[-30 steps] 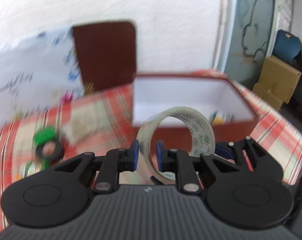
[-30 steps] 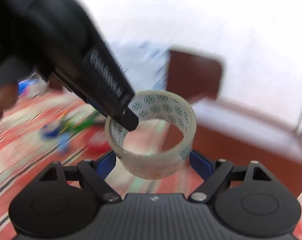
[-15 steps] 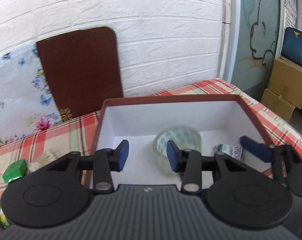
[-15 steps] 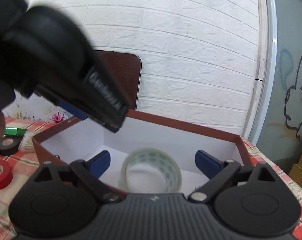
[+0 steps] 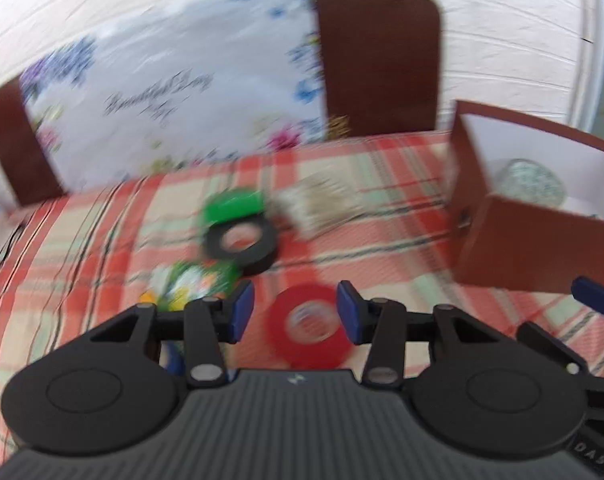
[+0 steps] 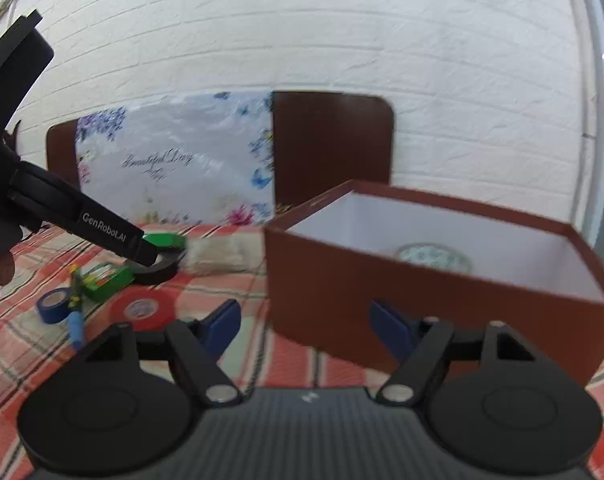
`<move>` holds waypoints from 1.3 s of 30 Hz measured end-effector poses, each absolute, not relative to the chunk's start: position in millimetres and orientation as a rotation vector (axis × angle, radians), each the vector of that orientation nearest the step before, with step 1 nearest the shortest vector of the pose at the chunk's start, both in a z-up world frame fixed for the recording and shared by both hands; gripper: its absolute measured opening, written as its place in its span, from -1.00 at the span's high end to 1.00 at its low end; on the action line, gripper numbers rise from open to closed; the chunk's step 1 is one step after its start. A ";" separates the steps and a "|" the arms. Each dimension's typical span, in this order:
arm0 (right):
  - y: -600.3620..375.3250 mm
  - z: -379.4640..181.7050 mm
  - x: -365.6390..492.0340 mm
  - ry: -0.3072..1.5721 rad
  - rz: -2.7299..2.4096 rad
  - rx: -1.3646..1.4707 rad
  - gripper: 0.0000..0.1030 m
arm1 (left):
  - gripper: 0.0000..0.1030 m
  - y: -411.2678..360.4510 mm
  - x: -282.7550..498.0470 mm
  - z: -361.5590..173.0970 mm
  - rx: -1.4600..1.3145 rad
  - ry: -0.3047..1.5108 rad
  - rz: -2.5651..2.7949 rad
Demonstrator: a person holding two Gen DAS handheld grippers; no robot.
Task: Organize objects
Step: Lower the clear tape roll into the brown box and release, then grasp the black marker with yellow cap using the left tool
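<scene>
The clear tape roll (image 5: 530, 184) (image 6: 434, 258) lies inside the brown box (image 5: 542, 248) (image 6: 442, 300), which has a white inside. My left gripper (image 5: 295, 314) is open and empty, hovering over a red tape roll (image 5: 308, 330) (image 6: 143, 307) on the checked cloth. A black tape roll (image 5: 241, 244) and a green box (image 5: 233, 204) lie beyond it. My right gripper (image 6: 304, 326) is open and empty in front of the box's left corner. The left gripper's body (image 6: 61, 216) shows at the left of the right wrist view.
A blue tape roll (image 6: 53, 305), a green packet (image 6: 103, 278) and a pale bundle (image 5: 322, 208) (image 6: 221, 256) lie on the cloth. A floral board (image 5: 173, 92) and brown panels (image 5: 378, 60) lean on the white brick wall.
The clear tape roll was let go into the box. My left gripper has swung left from the box to above the red tape roll. My right gripper has pulled back out of the box.
</scene>
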State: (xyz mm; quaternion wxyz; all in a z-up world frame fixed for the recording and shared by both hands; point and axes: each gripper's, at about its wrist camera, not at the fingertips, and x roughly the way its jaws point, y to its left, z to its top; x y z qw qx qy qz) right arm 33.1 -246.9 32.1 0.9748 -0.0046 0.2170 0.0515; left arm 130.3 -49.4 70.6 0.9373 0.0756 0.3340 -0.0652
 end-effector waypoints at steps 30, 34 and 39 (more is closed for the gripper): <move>-125.4 -15.2 57.7 0.852 0.527 0.155 0.62 | -0.19 122.9 80.9 19.4 -0.274 0.739 -0.092; -151.8 -20.9 50.3 0.904 0.559 0.325 0.62 | -0.23 67.6 81.5 19.6 -0.287 0.871 -0.319; -164.3 -26.3 48.1 0.926 0.580 0.456 0.62 | 0.45 22.6 104.0 11.3 -0.296 0.945 -0.354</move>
